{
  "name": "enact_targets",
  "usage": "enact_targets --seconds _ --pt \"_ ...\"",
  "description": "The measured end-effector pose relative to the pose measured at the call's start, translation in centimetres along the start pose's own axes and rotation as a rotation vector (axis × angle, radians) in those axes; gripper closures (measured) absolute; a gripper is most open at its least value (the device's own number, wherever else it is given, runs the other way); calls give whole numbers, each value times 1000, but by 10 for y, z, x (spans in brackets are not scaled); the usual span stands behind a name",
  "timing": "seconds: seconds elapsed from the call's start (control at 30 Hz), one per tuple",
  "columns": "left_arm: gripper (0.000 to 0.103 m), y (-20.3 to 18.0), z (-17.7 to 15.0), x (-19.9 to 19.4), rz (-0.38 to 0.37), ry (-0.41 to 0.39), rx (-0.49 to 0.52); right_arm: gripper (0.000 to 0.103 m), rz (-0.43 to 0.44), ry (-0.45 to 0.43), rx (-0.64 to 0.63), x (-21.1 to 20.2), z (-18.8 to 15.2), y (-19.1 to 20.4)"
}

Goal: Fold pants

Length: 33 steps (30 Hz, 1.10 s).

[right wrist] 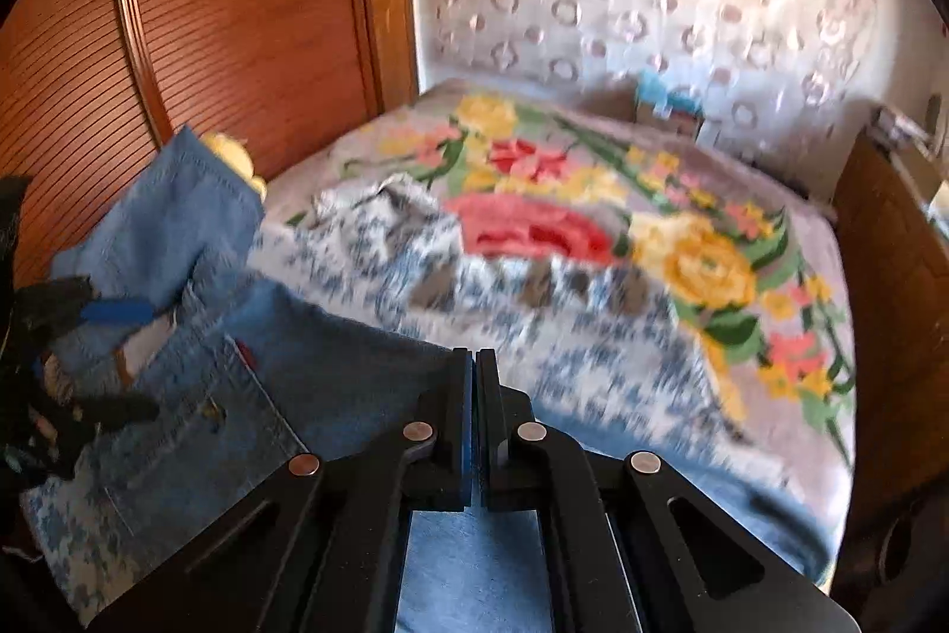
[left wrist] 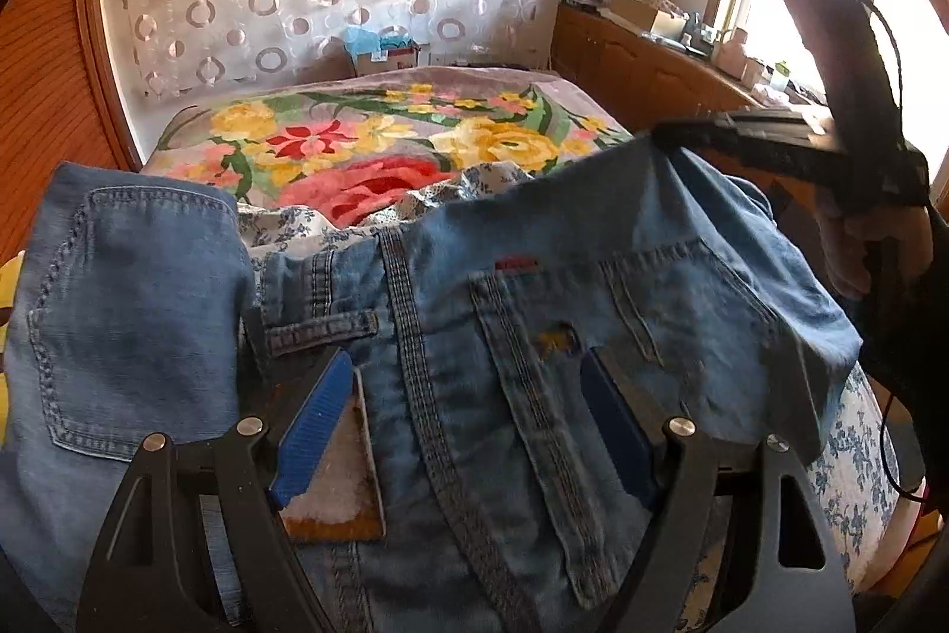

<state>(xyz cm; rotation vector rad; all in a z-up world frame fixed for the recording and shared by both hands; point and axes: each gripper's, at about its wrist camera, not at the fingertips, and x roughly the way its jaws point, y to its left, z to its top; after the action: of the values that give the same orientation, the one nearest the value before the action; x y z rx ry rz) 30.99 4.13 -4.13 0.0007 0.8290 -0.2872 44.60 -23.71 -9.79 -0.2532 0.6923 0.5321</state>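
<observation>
The pants (left wrist: 522,336) are faded blue denim jeans, seat side up — two stitched back pockets, a belt loop and a small red tag show. They lie on the bed (right wrist: 593,229) at its near end, short of the floral blanket, waistband rumpled and one corner lifted — the rest sagging.

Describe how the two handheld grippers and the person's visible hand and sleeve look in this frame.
Both grippers have matte black angular linkage arms with cut-out slots and round silver pivot pins. The left gripper carries ribbed blue pads on its jaws. The right gripper has black jaws with a thin blue lining, and a thin black cable loops off its black body. The hand on it emerges from a dark sleeve.
</observation>
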Motion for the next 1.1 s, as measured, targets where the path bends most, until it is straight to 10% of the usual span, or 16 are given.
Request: enact_targets --seconds 0.3,0.57,1.1 --pt "23 7 -8 -13 23 -10 -11 100 -27 84 55 35 -22 12" --pt "23 15 -20 -28 33 -19 -39 69 -26 38 116 -19 -61 27" --pt "23 20 -82 -50 72 -22 -53 64 -66 20 194 -128 -157 77"
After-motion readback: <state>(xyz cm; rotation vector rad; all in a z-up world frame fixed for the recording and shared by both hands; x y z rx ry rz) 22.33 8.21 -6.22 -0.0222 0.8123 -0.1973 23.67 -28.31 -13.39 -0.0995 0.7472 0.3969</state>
